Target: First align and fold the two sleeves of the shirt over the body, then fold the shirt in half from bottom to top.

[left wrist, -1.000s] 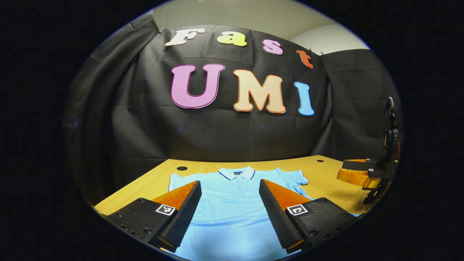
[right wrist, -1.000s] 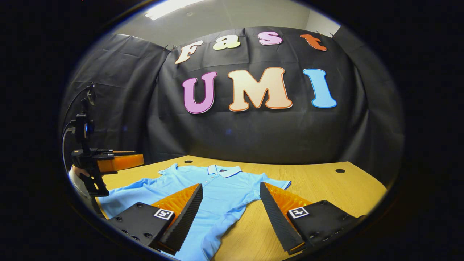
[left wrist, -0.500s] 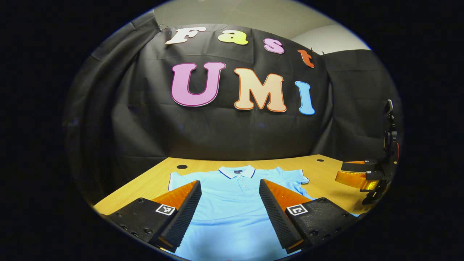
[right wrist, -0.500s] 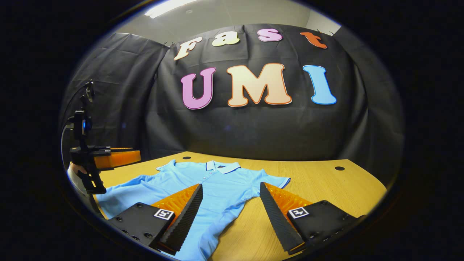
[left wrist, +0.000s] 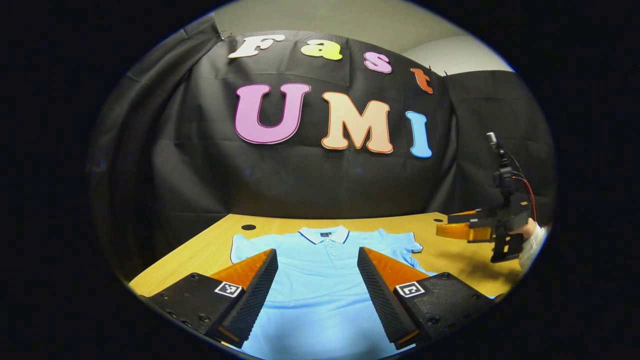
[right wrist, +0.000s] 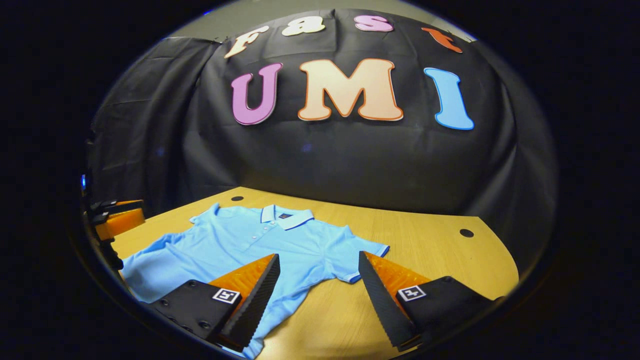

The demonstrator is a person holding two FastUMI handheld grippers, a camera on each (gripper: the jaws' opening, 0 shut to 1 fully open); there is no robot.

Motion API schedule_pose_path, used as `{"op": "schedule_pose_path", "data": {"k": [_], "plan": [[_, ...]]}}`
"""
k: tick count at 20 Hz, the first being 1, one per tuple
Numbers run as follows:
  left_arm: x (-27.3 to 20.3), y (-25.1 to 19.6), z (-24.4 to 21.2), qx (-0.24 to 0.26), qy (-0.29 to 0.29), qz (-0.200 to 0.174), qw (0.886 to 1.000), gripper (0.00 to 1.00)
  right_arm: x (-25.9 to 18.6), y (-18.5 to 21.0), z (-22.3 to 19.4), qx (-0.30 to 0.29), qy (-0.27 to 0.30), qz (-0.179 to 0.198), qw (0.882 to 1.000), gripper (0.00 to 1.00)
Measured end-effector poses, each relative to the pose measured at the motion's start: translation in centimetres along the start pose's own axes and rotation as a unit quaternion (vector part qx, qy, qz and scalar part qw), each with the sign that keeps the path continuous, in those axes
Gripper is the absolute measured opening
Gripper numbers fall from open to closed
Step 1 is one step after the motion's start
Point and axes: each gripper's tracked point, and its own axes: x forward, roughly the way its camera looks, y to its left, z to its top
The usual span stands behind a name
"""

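Right tool (right wrist: 319, 287): jaws spread wide, nothing between them, held above the counter. Just ahead of it, between the spread fingers, lies the shirt's right sleeve (right wrist: 361, 252), cuff pointing toward the bare wood on the tool's right side. The shirt (right wrist: 240, 245) lies flat, front up, collar (right wrist: 285, 216) at the far end, hem toward the tool; its long axis runs away from the tool and slants to its left.

Left tool (left wrist: 317, 292): jaws likewise wide apart, empty, hovering over the lower body of the shirt (left wrist: 320, 285), which here lies straight ahead with the collar far. The left sleeve (left wrist: 239, 246) sits ahead and to this tool's left; the other sleeve ahead and to its right. Seen from here, the right tool is off to the far right, above the counter.

Judgement: no fold made yet; each sleeve belongs to the tool on its own side, the right one being closer to its sleeve.

Counter (right wrist: 430, 245): pale wood, with small dark round holes. Dark cloth wall behind.
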Motion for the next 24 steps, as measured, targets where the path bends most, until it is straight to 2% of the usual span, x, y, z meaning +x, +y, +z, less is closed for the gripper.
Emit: {"op": "schedule_pose_path", "data": {"k": [7, 9, 11, 12, 13, 18, 21, 22, 23, 24], "plan": [[-0.2, 0.6, 0.3, -0.006, -0.002, 0.001, 1.000, 0.95, 9.3, -5.4, -3.3, 0.063, 0.127, -0.035, 0.989, 0.99], [-0.3, 0.8, 0.3, -0.011, -0.003, 0.000, 1.000, 0.95, 11.1, -6.4, -5.0, 0.089, 0.149, -0.043, 0.984, 0.94], [-0.4, 1.1, 0.4, -0.010, -0.003, 0.005, 1.000, 0.95, 12.5, -7.0, -6.1, 0.105, 0.159, -0.046, 0.981, 0.98], [-0.3, 1.3, 0.4, -0.009, -0.004, 0.006, 1.000, 0.95, 12.8, -7.3, -6.5, 0.108, 0.159, -0.048, 0.980, 0.94], [-0.2, 1.3, 0.4, -0.009, -0.005, 0.005, 1.000, 0.95, 13.2, -7.6, -6.5, 0.109, 0.157, -0.052, 0.980, 0.98], [0.1, 1.2, -0.4, -0.018, 0.007, 0.001, 1.000, 0.95, 14.2, -7.8, -7.9, 0.107, 0.167, -0.062, 0.978, 0.98], [0.1, 1.4, -0.5, -0.020, 0.009, 0.004, 1.000, 0.95, 14.5, -7.6, -8.3, 0.086, 0.167, -0.062, 0.980, 0.98], [0.0, 1.5, -0.4, -0.022, 0.007, 0.006, 1.000, 0.95, 14.5, -7.4, -8.5, 0.077, 0.170, -0.061, 0.980, 0.94], [-0.1, 1.4, -0.2, -0.023, 0.005, 0.004, 1.000, 0.95, 14.6, -7.4, -8.5, 0.065, 0.168, -0.061, 0.982, 0.98], [-0.1, 1.3, -0.2, -0.023, 0.003, 0.003, 1.000, 0.95, 14.6, -7.2, -8.7, 0.052, 0.169, -0.061, 0.982, 0.94]]}}
